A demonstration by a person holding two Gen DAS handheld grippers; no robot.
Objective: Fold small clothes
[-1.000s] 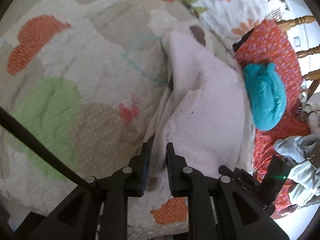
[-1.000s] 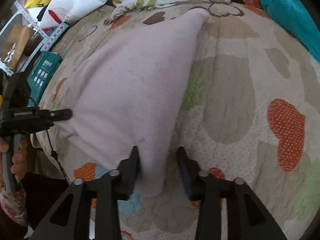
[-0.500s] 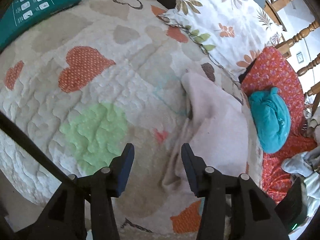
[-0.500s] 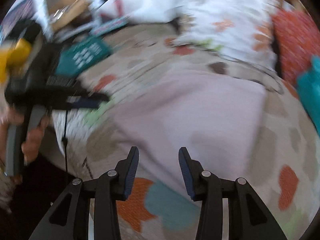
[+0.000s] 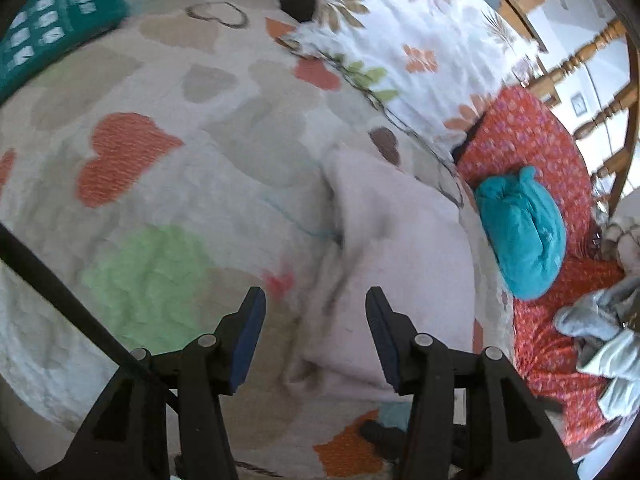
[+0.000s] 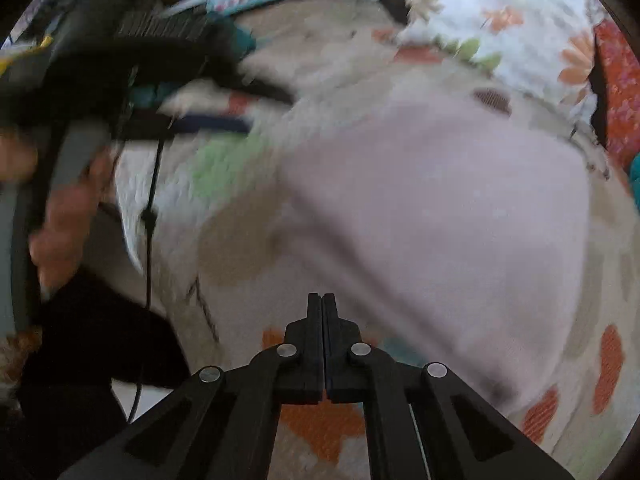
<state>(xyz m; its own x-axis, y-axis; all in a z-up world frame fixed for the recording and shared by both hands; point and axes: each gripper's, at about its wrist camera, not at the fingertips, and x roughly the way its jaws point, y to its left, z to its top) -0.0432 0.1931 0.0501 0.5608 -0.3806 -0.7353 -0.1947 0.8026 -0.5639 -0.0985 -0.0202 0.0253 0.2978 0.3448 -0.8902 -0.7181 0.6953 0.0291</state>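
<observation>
Right gripper (image 6: pixel 322 300) has its jaws pressed flat together with nothing between them; it hangs over the near quilt (image 6: pixel 240 240) edge, just short of the pink cloth (image 6: pixel 460 220). Left gripper (image 5: pixel 316 300) stands spread, its jaws having just been opening; the cloth's near corner lies below the gap, but neither pad touches it.

The cloth lies folded on the quilt, free of both grippers. In the left view its long axis runs away from the gripper toward the pillow (image 5: pixel 400 40), with a rumpled, doubled edge along its left side and a smoother edge on the right. In the right view it spreads ahead and to the right of the shut jaws, its near edge closest to that gripper.

Judging by this, the next fold needs a pinch on the near end, carried away along the long axis; either gripper is near enough.

Open quilt lies to the left of the cloth. To its right the room is tighter: a teal bundle (image 5: pixel 520 236) on red fabric (image 5: pixel 540 152) sits near, grey clothes (image 5: pixel 600 336) beyond.
</observation>
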